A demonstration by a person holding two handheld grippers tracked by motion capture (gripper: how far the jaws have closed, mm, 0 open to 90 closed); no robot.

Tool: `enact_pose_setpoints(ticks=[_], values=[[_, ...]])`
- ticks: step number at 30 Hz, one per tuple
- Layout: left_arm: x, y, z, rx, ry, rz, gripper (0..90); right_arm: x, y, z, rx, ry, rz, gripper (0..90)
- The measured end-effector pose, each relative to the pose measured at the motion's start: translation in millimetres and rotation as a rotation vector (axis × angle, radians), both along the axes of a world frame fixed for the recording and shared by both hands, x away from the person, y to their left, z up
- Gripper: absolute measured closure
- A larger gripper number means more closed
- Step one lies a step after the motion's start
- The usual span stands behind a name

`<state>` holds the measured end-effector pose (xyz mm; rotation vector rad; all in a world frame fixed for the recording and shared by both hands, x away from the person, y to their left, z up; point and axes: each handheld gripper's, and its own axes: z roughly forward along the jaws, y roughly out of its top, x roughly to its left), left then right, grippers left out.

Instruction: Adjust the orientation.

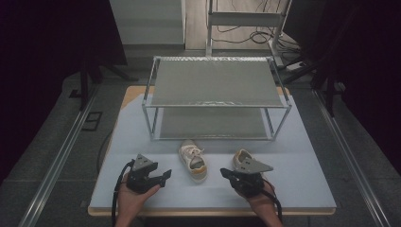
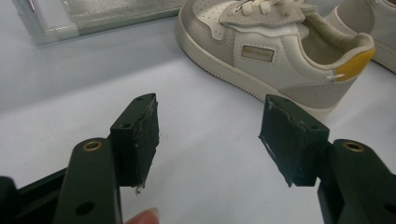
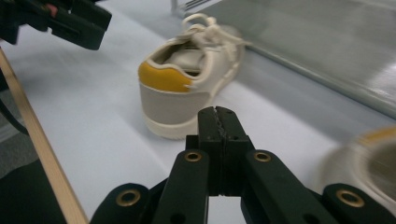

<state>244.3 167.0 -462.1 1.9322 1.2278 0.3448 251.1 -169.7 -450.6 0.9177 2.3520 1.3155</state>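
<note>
Lighting dim overall; focus uneven in the gripper views.

High view: table (image 1: 302, 161) evenly lit from above, surroundings near black, shadows soft and short. Right gripper view: second shoe (image 3: 373, 163) at lower right blurred, rack (image 3: 327, 56) soft with pale sheen. Left gripper view: shoe (image 2: 275, 51) sharp, faint shadow beneath, upper left corner soft.

Grey floor (image 1: 61, 142), dark curtains (image 1: 42, 56), floor rails (image 1: 56, 161), tangled cables (image 1: 246, 35)

Table (image 1: 302, 189) with shoes (image 1: 193, 160), rack (image 1: 215, 97)
</note>
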Motion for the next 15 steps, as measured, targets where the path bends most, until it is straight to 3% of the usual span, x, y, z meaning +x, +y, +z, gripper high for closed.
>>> enact_pose_setpoints(ticks=[4,10,14,15], values=[[-1.4,1.8,0.6,-0.005,0.002,-0.001,36.6,9.4,27.1,-12.2,-0.036,0.022,-0.001,89.8],[-2.9,7.2,3.7,-0.017,-0.010,0.021,36.8,20.1,42.8,-20.6,-0.084,0.019,-0.048,89.8],[-3.0,9.6,4.2,-0.024,-0.010,0.027,37.1,21.2,46.6,-26.0,-0.086,0.036,-0.033,89.9],[-2.8,10.5,4.0,-0.024,-0.009,0.028,37.1,21.2,46.8,-26.5,-0.052,0.068,0.004,89.9]])
